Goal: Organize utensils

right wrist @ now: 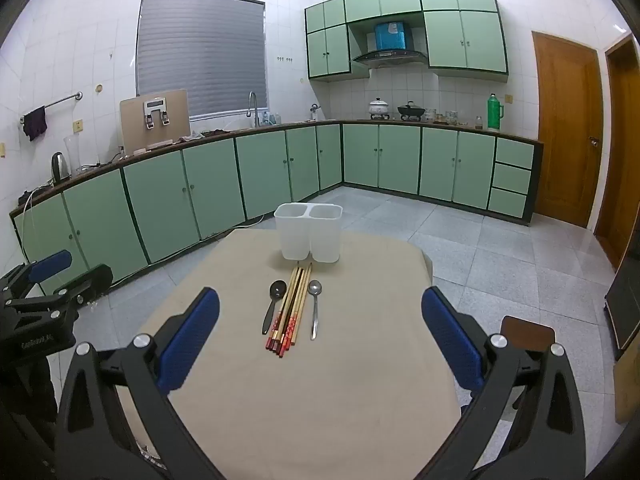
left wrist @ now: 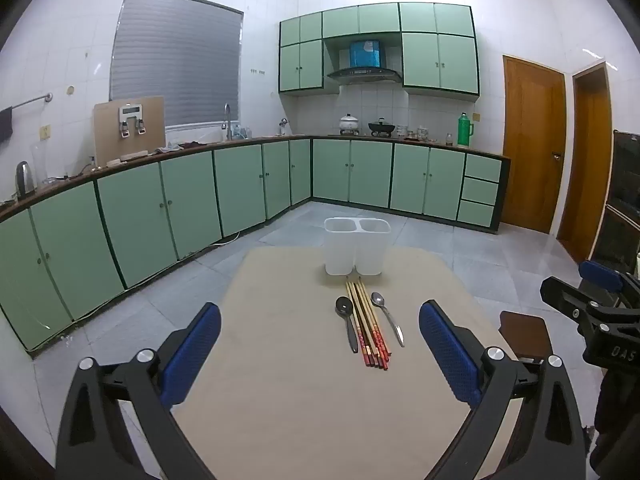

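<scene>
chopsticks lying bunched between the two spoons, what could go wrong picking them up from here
1. The chopsticks lie packed side by side, so a gripper may lift only some and scatter the rest.
2. The black spoon and the metal spoon lie close on either side and could get knocked.
3. The white holder looks light and stands near the table's far edge; a push could tip it.

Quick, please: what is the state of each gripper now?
Left gripper: open, holding nothing.
Right gripper: open, holding nothing.
</scene>
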Action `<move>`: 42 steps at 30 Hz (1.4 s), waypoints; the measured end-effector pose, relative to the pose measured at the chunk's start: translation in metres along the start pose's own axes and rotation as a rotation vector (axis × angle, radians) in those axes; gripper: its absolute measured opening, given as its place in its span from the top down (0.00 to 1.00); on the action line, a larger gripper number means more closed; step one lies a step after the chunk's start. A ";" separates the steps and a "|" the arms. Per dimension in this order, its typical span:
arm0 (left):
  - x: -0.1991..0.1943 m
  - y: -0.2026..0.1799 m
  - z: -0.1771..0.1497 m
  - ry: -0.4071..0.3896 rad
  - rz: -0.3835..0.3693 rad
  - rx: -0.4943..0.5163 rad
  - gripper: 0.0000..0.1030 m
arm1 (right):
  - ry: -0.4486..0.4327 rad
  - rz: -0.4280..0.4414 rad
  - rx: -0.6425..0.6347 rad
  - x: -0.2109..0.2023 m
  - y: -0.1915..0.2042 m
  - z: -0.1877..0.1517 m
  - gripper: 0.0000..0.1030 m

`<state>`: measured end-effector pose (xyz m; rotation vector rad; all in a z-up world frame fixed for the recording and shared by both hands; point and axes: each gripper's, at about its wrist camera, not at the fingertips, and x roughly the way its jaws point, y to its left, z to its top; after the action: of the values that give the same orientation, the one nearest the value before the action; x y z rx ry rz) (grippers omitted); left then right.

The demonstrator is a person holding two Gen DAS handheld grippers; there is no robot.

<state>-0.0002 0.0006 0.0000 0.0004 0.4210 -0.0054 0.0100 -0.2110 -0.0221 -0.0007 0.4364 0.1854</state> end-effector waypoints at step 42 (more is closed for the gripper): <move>0.006 0.005 0.000 0.010 0.009 0.001 0.06 | 0.000 0.001 0.003 0.000 0.000 0.000 0.05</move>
<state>0.0053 0.0053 -0.0024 0.0029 0.4310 0.0037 0.0103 -0.2110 -0.0223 0.0022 0.4362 0.1863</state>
